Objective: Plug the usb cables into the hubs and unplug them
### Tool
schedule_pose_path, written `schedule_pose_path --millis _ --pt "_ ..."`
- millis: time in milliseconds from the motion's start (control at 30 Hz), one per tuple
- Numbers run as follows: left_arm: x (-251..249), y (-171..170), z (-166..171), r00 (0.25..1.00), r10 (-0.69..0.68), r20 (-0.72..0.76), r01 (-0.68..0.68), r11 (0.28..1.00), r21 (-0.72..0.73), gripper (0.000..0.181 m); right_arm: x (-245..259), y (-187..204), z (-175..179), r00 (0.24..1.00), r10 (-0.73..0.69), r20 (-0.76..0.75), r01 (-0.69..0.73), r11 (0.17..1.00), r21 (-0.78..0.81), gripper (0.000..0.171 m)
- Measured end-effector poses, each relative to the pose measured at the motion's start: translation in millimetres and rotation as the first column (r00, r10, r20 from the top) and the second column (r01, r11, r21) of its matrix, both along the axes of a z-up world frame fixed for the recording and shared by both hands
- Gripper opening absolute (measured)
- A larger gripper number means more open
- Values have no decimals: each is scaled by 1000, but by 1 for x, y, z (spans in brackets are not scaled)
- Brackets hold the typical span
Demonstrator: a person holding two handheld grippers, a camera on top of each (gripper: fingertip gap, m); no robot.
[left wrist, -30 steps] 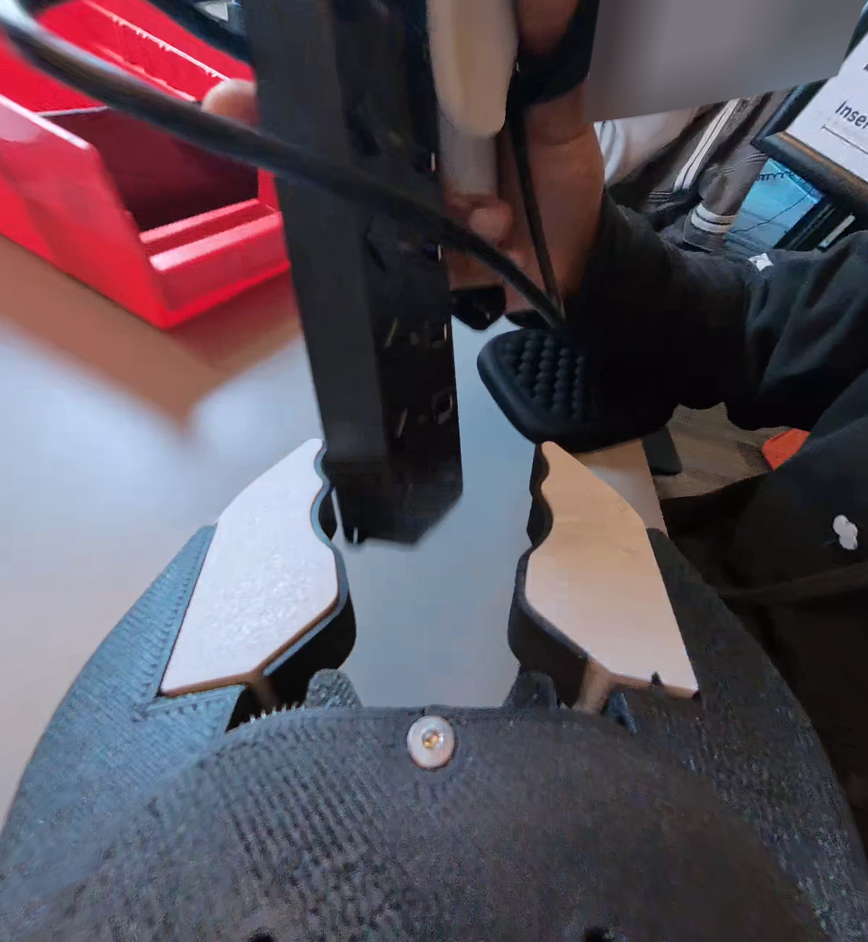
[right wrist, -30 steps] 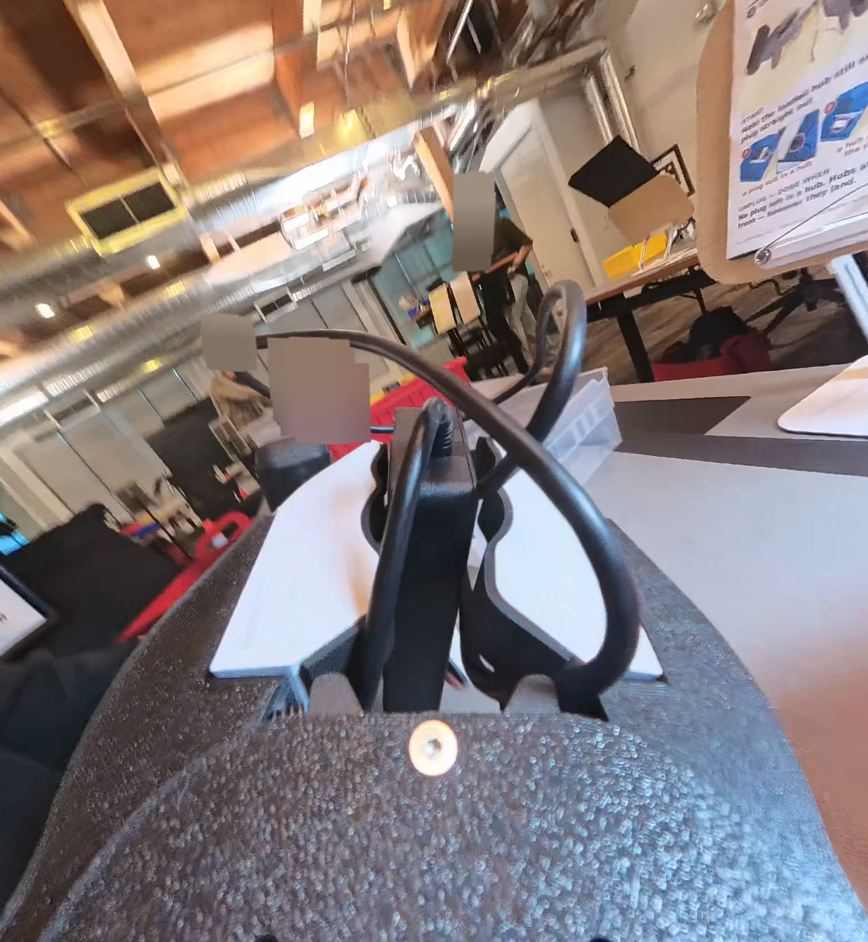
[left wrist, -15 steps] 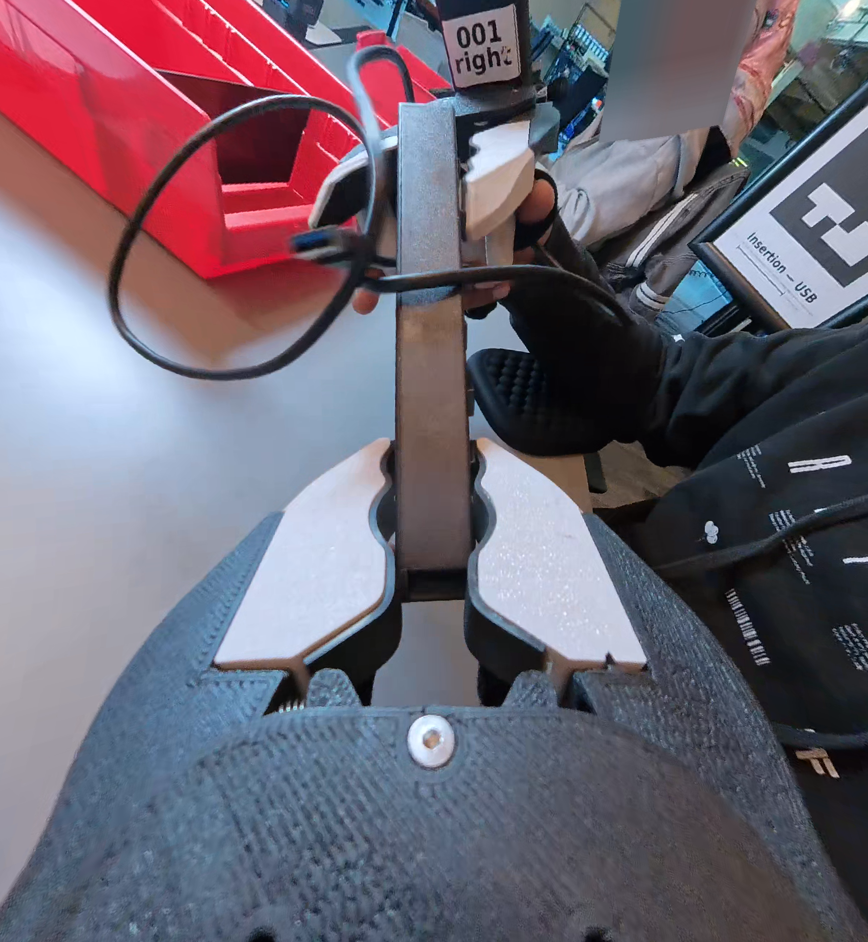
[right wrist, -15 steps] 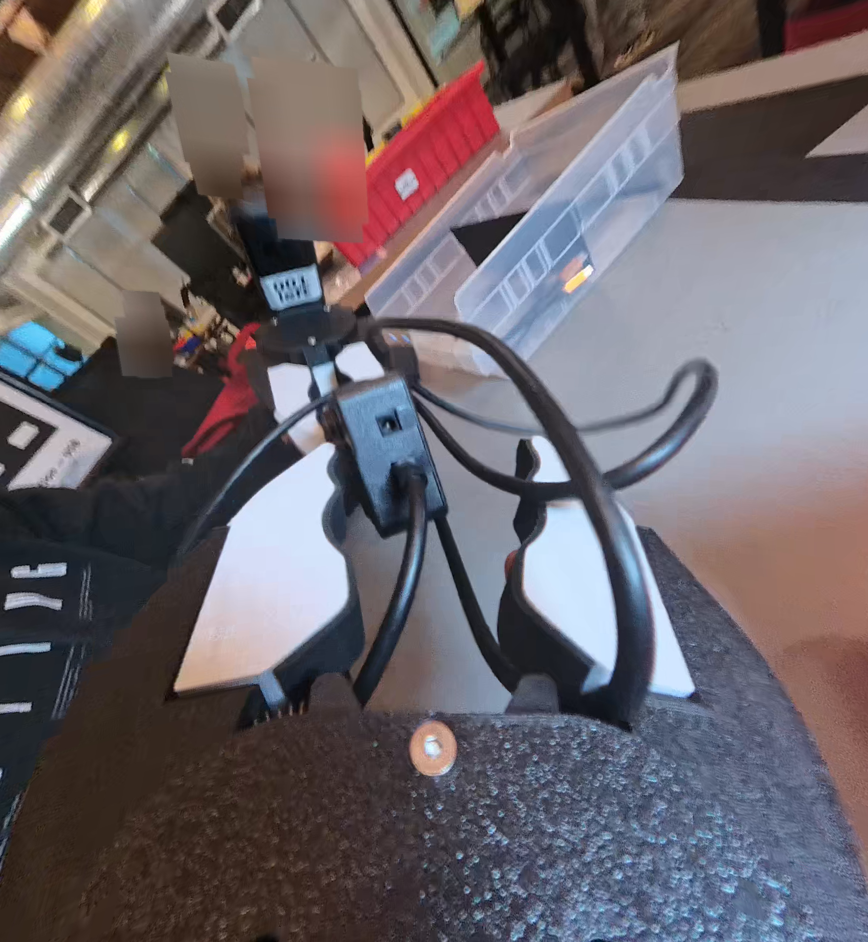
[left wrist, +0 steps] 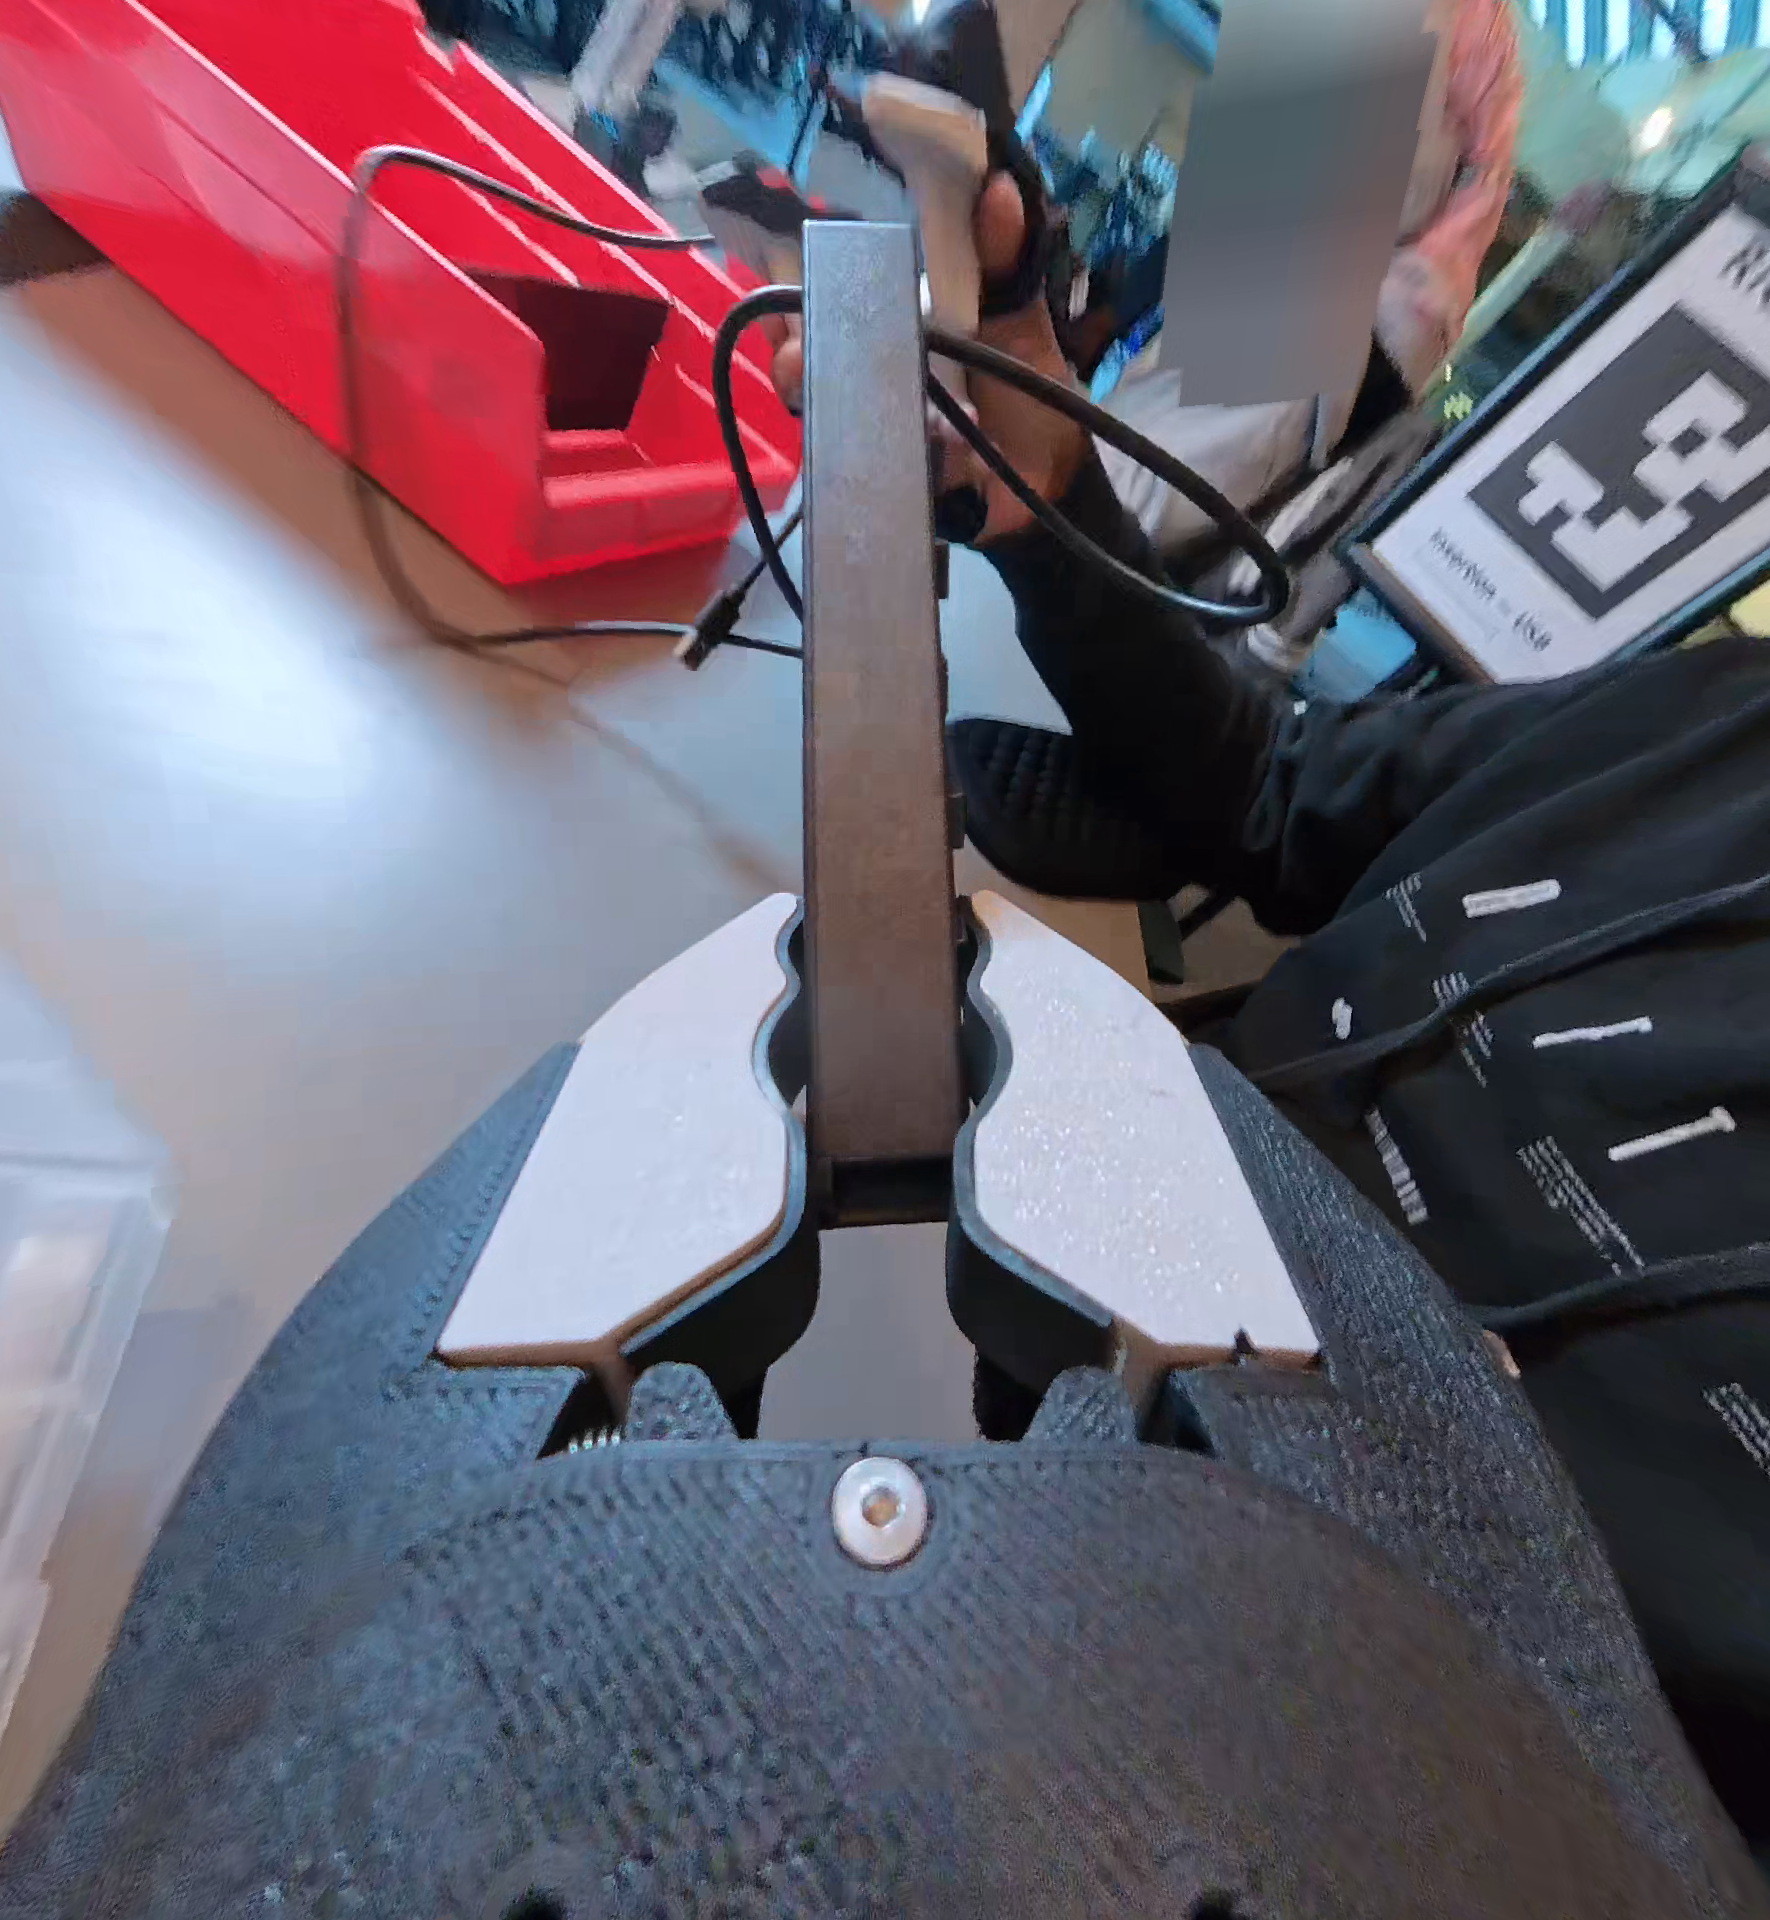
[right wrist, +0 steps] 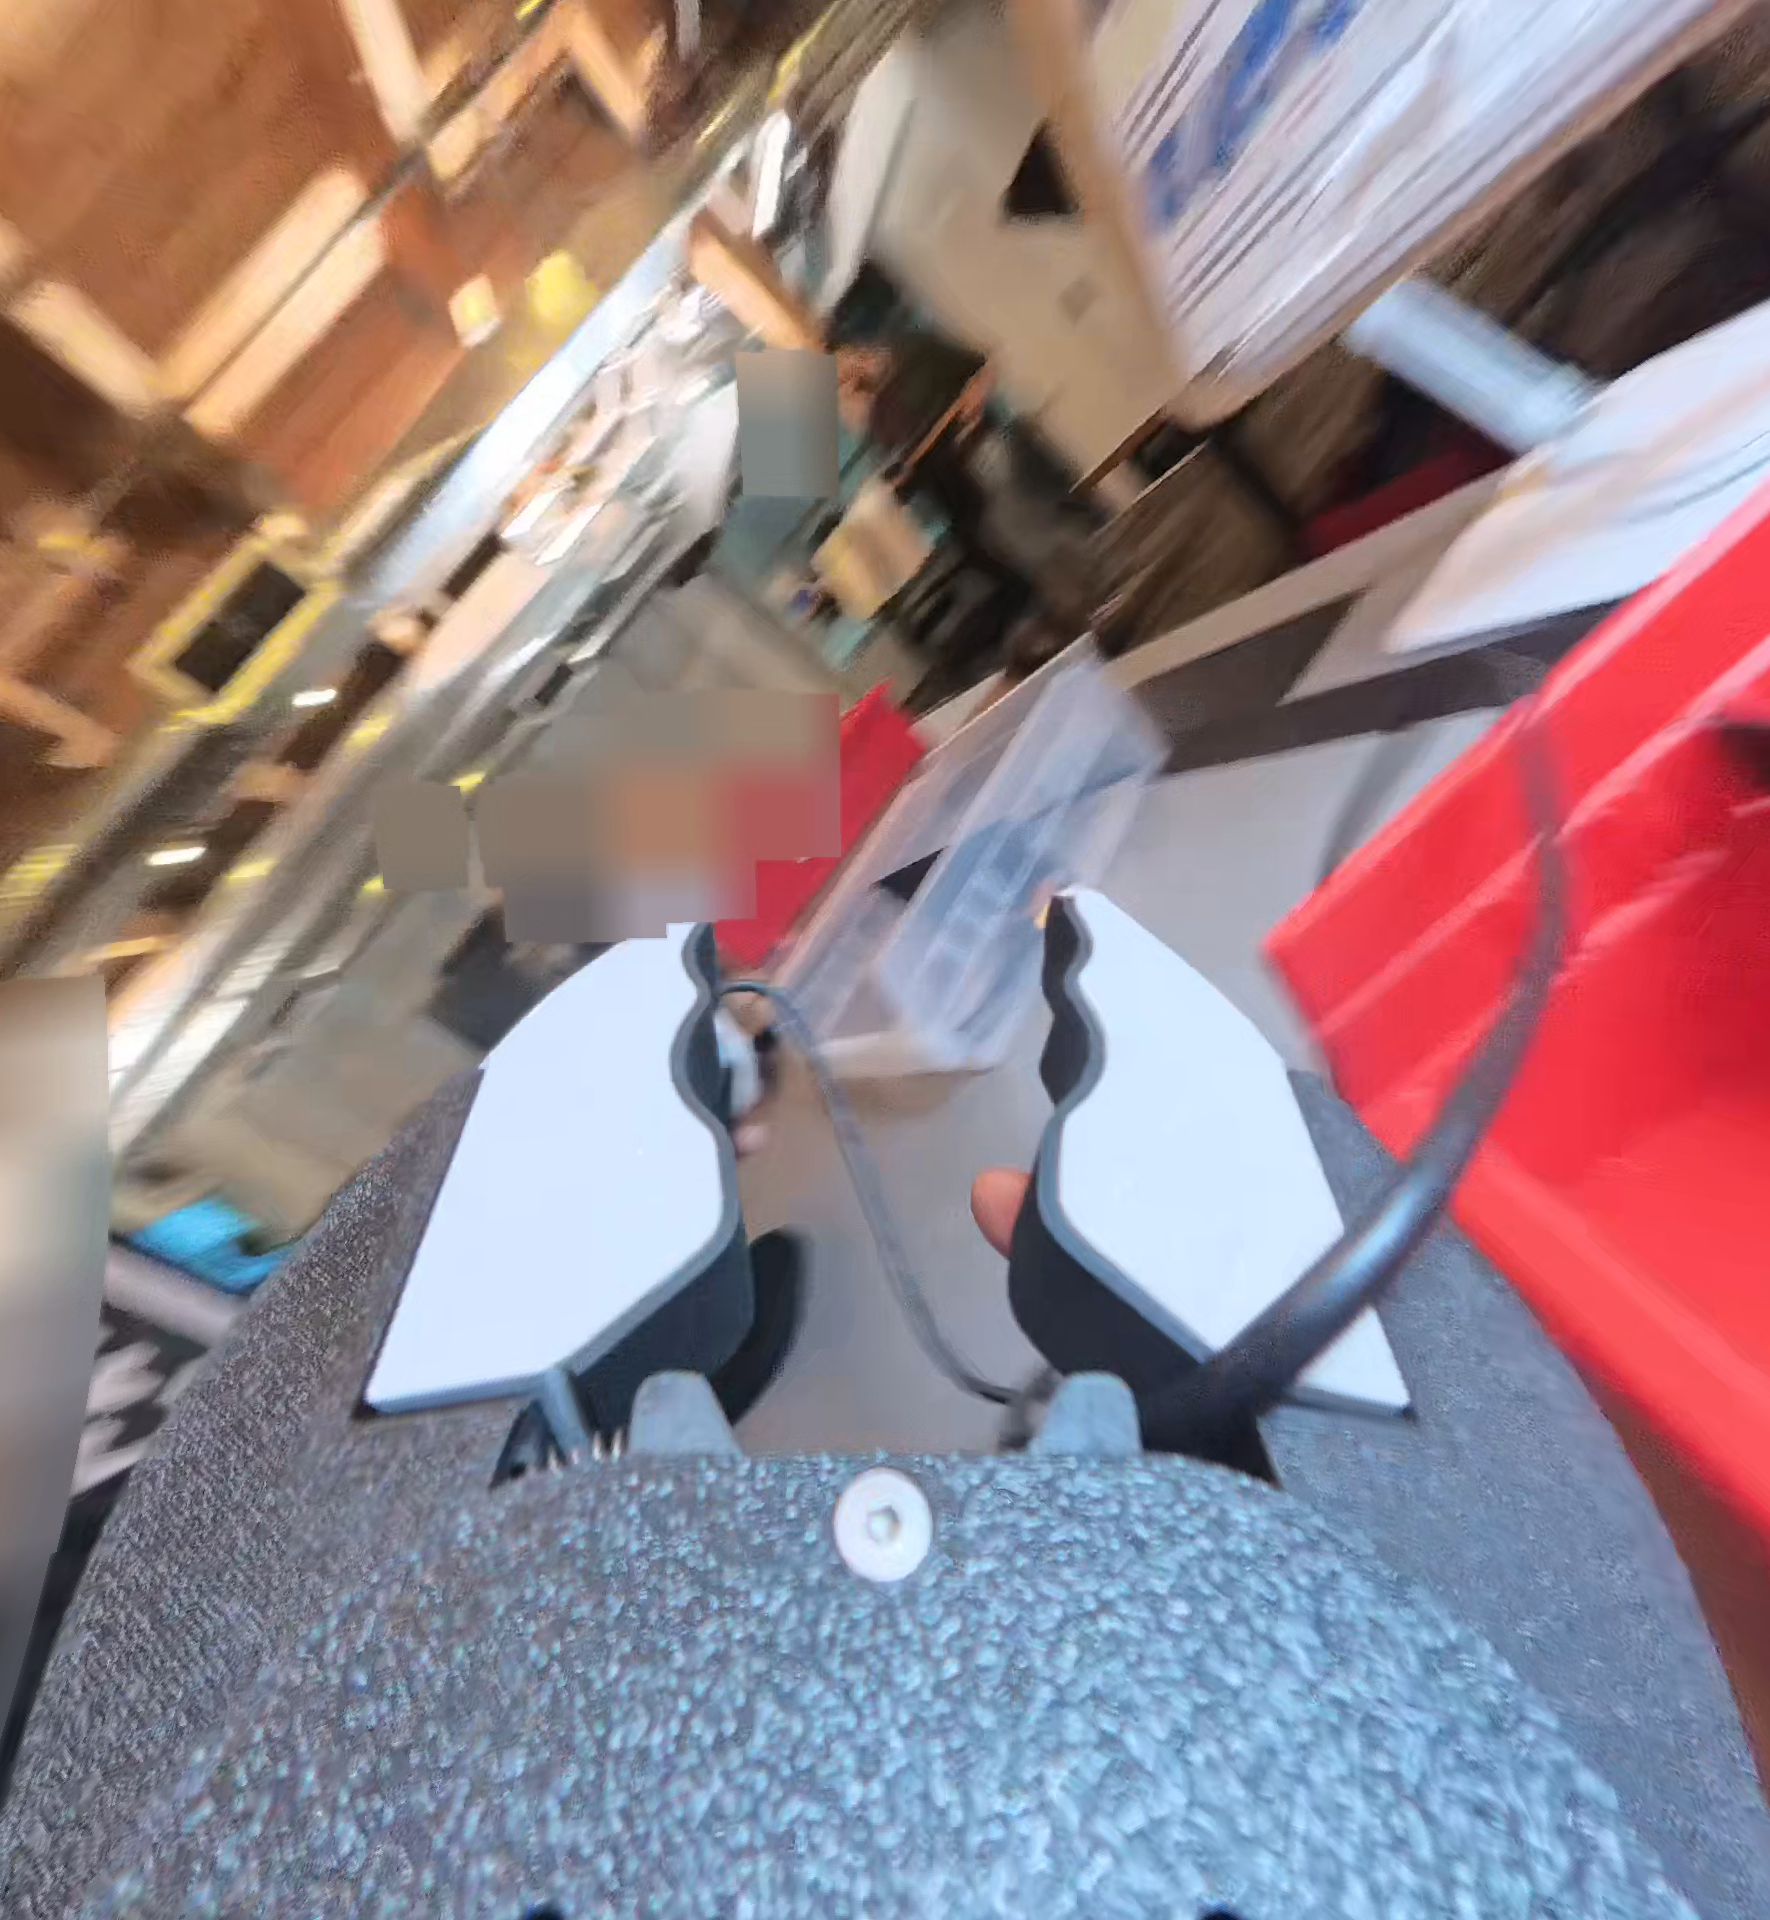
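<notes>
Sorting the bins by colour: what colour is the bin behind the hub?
Bright red; the bin shows best in the left wrist view, behind the dark grey hub.

Matt dark metal hub [left wrist: 876, 727] — glossy red plastic bin [left wrist: 424, 312] — smooth table [left wrist: 237, 831].

Pale grey tabletop [left wrist: 185, 790], glossy, light glaring off it. Red plastic bin [left wrist: 361, 281] at the far edge, clear plastic organiser tray [right wrist: 1006, 894] further along. Framed black-and-white marker sign [left wrist: 1629, 457] propped on the right side. Black mesh chair [left wrist: 1057, 810] tucked beside the table. Overhead: exposed wood ceiling [right wrist: 133, 208], a vent [right wrist: 237, 623] and strip lights. Beyond that, open workspace with desks, all motion-blurred.
</notes>
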State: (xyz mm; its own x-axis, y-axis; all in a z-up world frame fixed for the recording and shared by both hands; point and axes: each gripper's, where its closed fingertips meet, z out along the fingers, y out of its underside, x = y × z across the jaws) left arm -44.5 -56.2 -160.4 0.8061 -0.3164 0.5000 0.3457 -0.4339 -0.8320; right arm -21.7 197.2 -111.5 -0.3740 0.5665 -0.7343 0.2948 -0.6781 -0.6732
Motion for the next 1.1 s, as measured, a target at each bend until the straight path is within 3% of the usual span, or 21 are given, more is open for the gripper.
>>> schedule_pose_path --millis 67,133,233,300,367,400,467,533,600,700,867,1000,1100 --pt "-10 -4 11 997 50 56 -53 997 50 25 6 12 5 996 -81 -35 86 983 165 60" --pt "-17 -4 17 990 80 112 -88 994 69 25 14 4 17 991 -71 -109 102 944 314 61" --pt "-26 0 14 984 152 98 -157 986 47 25 23 -15 20 988 -17 -155 104 813 573 57" --pt "-31 0 21 976 180 123 -190 979 76 25 34 -36 10 986 112 -121 5 714 700 55" --pt "-42 1 27 957 259 128 -271 959 86 25 57 -75 -7 942 334 -24 -201 619 759 52" --pt "-47 1 27 948 304 96 -312 947 79 25 70 -94 -22 899 432 68 -317 537 782 51" --pt "-57 3 20 917 397 -40 -395 917 50 26 95 -125 -59 795 530 294 -496 290 819 51" --pt "-67 3 10 854 482 -197 -490 872 10 25 108 -140 -79 744 531 407 -524 86 847 58" --pt "-76 0 2 770 523 -365 -567 824 -17 26 106 -141 -73 770 500 397 -495 74 866 65" --pt "-78 -2 -5 692 504 -517 -605 795 -35 25 85 -93 -62 894 269 358 -398 110 911 67" --pt "-68 5 -19 664 412 -624 -586 805 -91 25 71 -56 -24 984 105 141 -155 141 978 67" --pt "-45 18 -29 729 331 -599 -504 852 -142 25 63 -73 -5 988 151 10 -30 127 991 67" --pt "-38 25 -35 705 308 -639 -508 848 -152 25 46 -94 -14 989 147 11 -31 132 991 66"
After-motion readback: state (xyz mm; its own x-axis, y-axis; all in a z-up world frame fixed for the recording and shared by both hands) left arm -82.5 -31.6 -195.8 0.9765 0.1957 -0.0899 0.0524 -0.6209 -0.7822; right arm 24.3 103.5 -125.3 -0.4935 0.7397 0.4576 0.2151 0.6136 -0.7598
